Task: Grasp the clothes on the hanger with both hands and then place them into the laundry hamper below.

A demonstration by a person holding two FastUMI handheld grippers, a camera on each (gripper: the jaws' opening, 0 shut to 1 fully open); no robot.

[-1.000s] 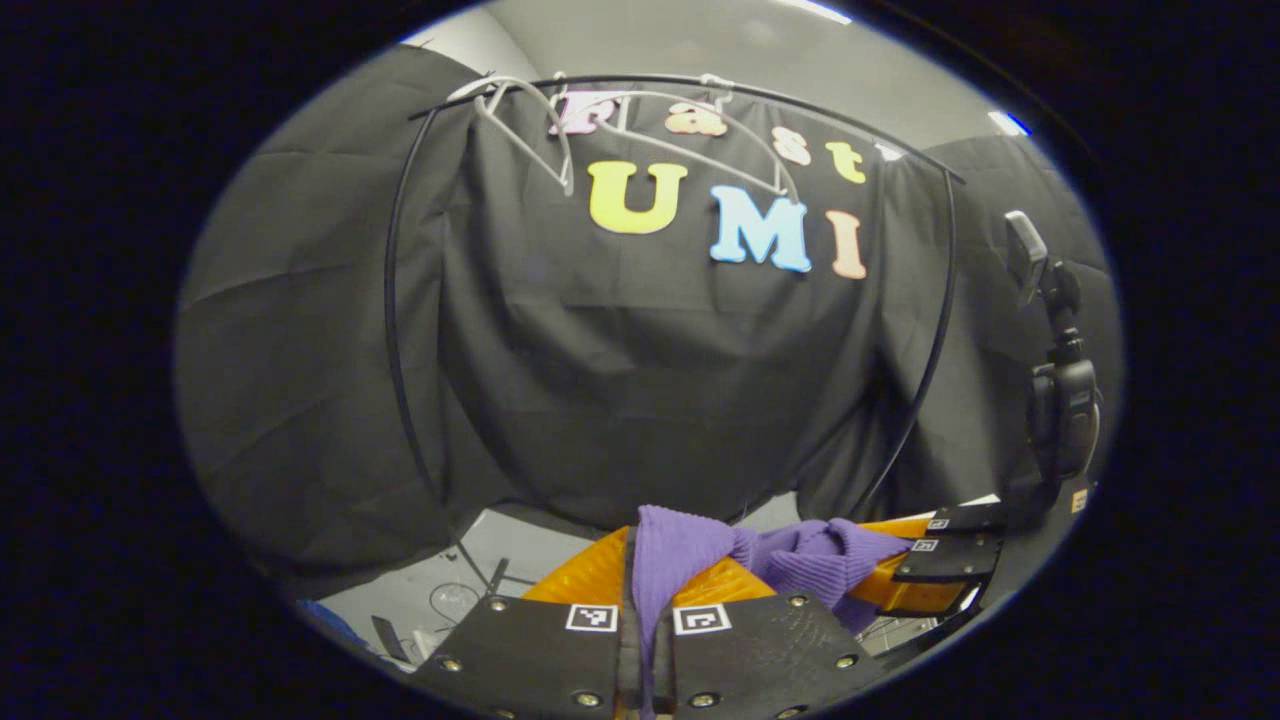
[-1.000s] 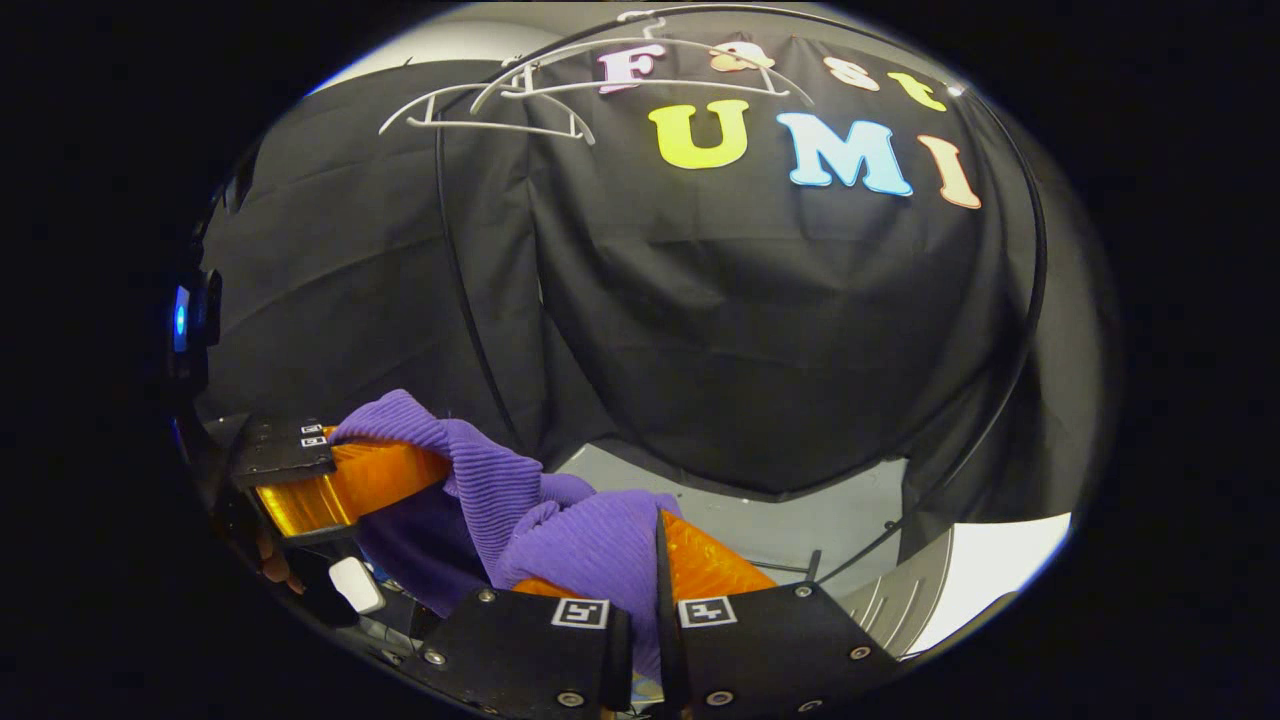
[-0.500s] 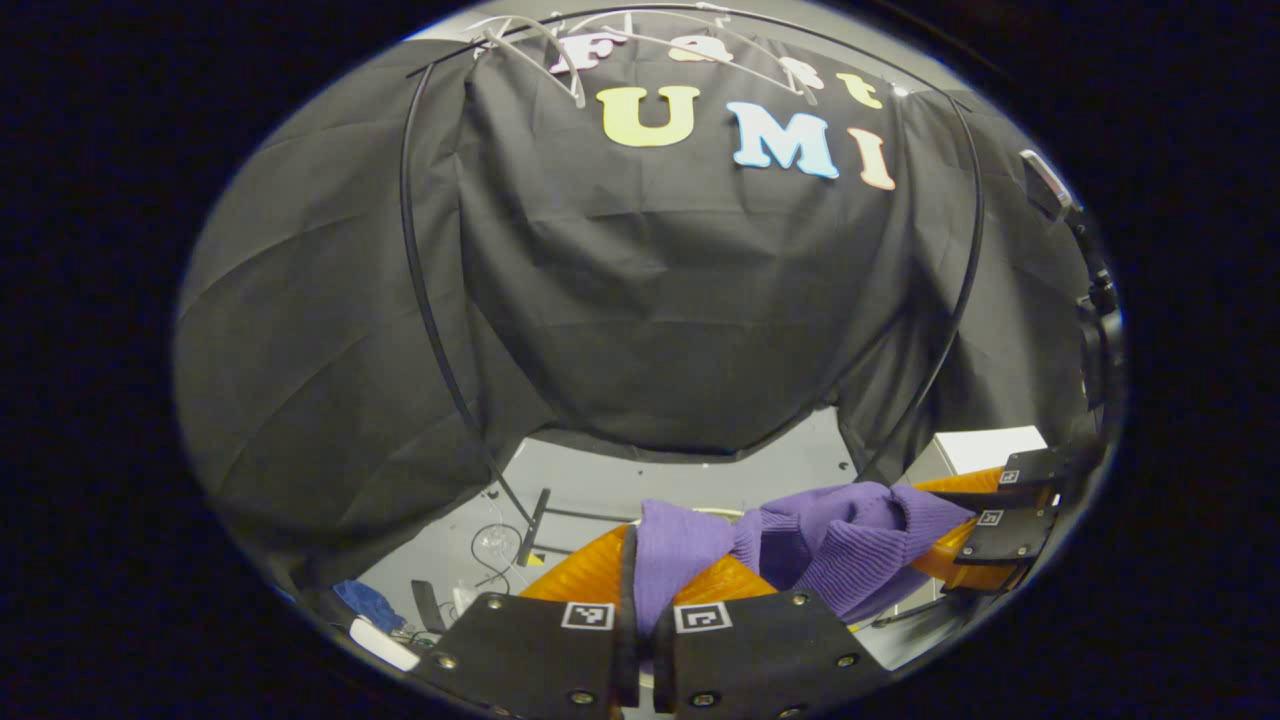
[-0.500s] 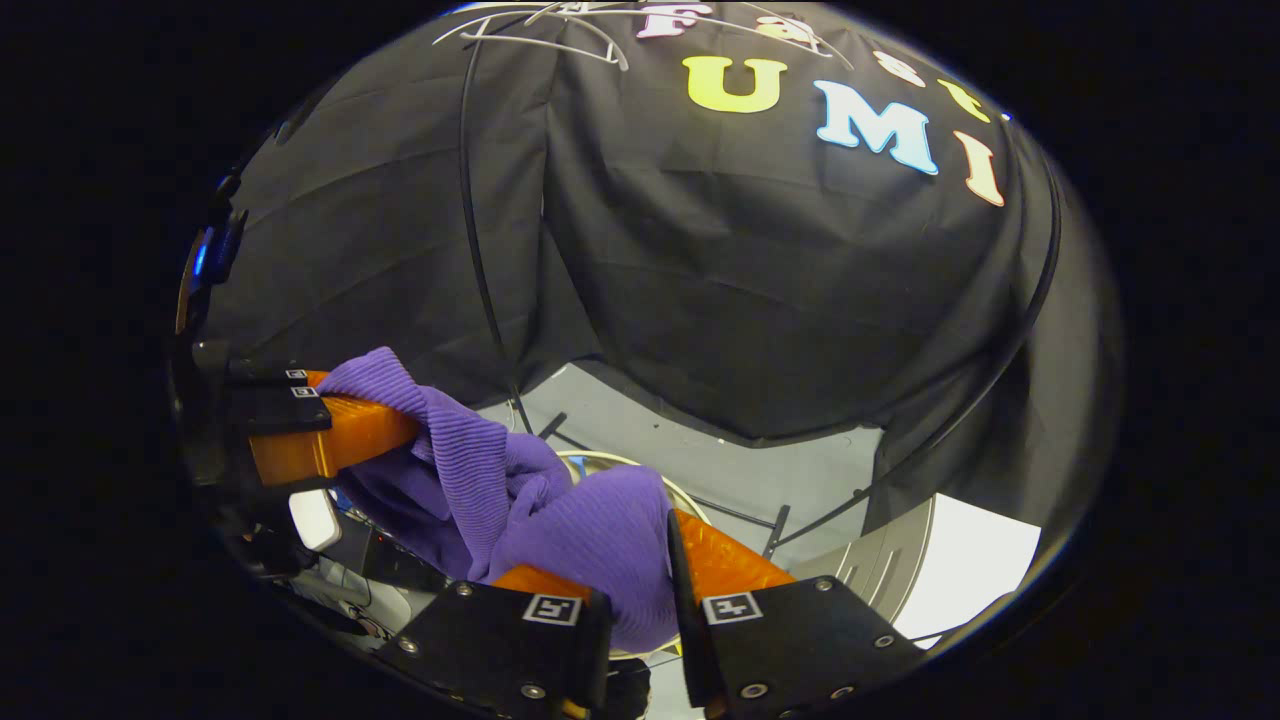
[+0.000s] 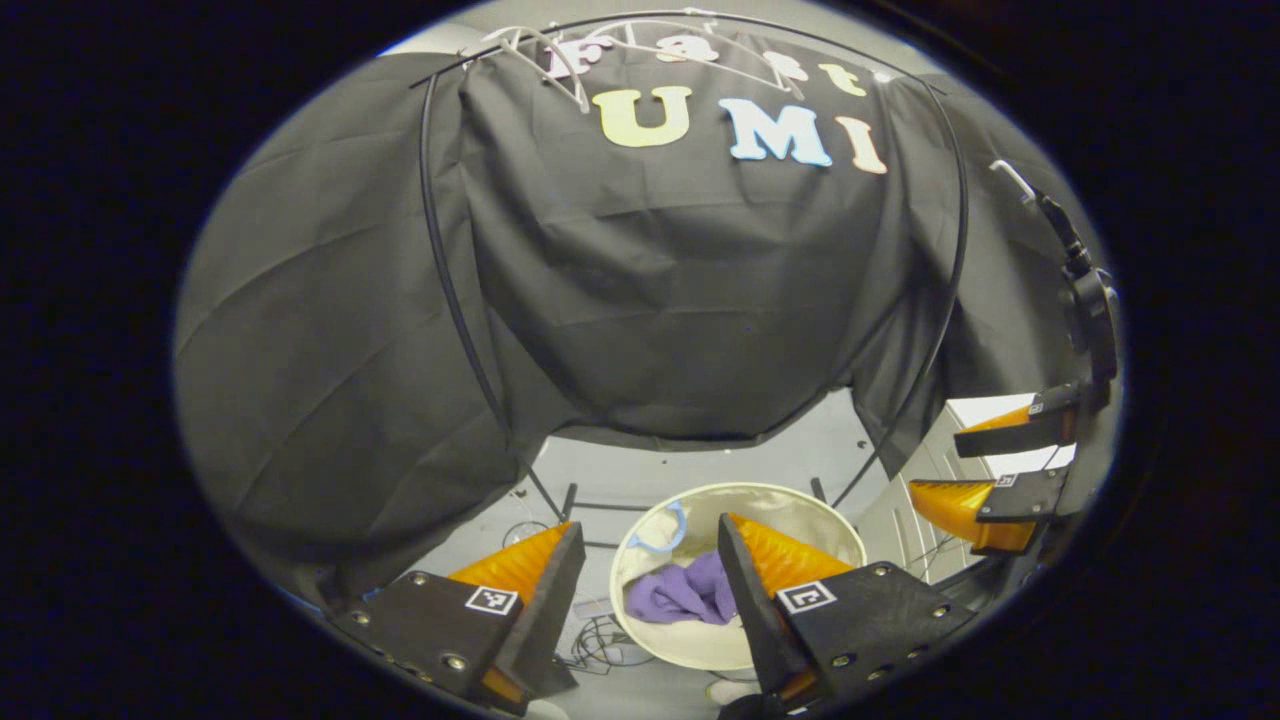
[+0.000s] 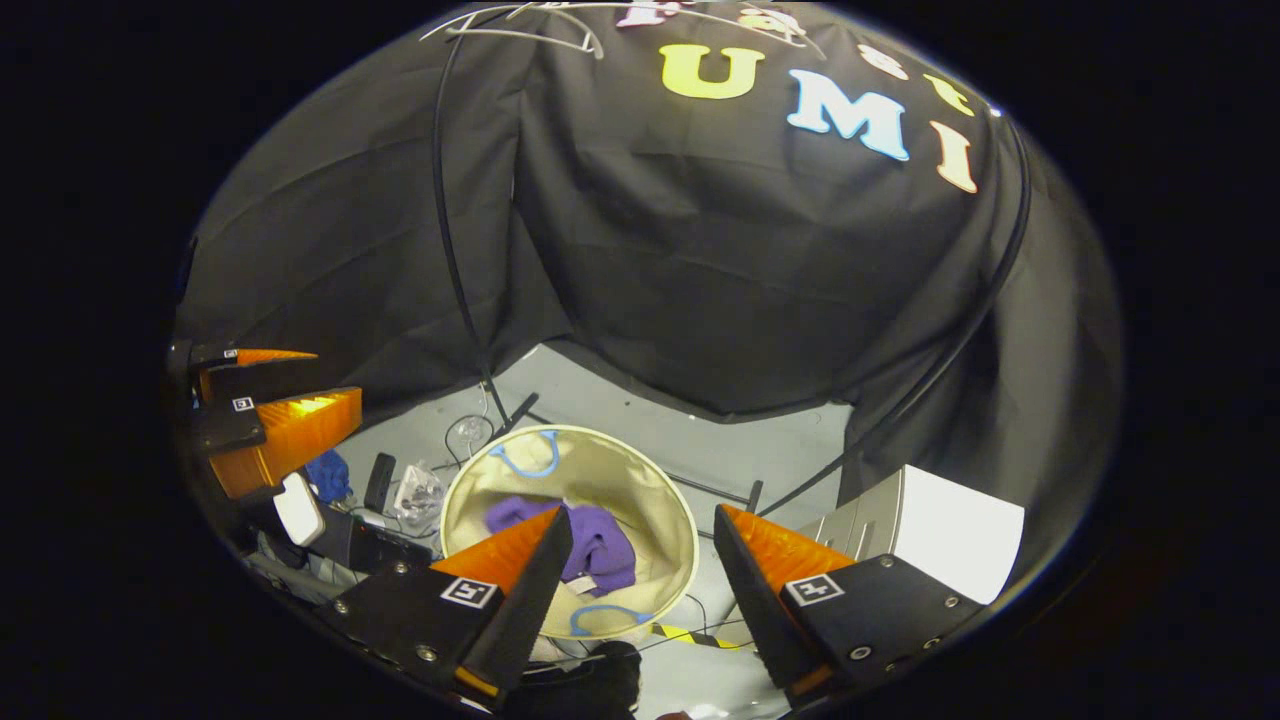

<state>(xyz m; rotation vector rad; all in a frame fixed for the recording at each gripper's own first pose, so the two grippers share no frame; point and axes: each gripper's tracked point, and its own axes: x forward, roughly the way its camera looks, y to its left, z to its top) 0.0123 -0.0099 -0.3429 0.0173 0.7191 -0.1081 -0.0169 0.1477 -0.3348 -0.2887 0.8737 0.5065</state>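
Note:
The purple knitted garment (image 5: pixel 685 592) lies crumpled in the bottom of the round cream laundry hamper (image 5: pixel 830 520) on the floor, seen from above. In the right gripper view the same garment (image 6: pixel 600 540) rests inside the hamper (image 6: pixel 470 480). My left gripper (image 5: pixel 650 545) hangs above the hamper, open and holding nothing. My right gripper (image 6: pixel 640 530) is open too, above the hamper's right rim. The right gripper (image 5: pixel 985 465) also appears at the right edge of the left gripper view, the left gripper (image 6: pixel 275 395) at the left of the right gripper view. White hangers (image 5: pixel 560 60) hang empty on the rail.
A black garment rack frame (image 5: pixel 450 280) arches over the hamper, its feet on the grey floor. A white box (image 6: pixel 940 530) stands right of the hamper. Cables, a blue cloth (image 6: pixel 325 475) and small devices litter the floor to the left.
Both grippers opened and let go of the purple garment, which dropped into the hamper. Both views have tilted further down toward the floor.

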